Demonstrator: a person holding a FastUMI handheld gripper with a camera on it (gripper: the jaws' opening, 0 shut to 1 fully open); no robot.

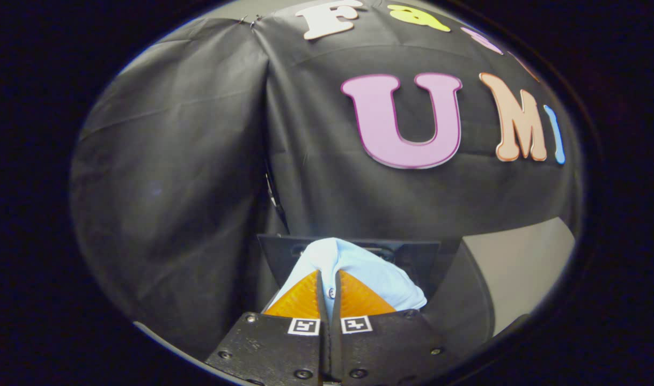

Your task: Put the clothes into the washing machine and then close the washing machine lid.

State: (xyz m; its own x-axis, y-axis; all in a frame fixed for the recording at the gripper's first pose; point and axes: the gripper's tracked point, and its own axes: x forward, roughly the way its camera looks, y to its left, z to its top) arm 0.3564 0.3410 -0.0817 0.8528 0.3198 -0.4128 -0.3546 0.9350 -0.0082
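Between gripper (329, 292) fingers: soft, crumpled pale-blue garment (359, 268), pinched.

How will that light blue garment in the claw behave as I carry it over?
The garment is probably floppy: it bunches and folds around the claw, whose fingers are pinched together on the fabric. It looks like thin cloth, so likely light. Loose parts beyond the fingers may droop and snag, so lift it well up.
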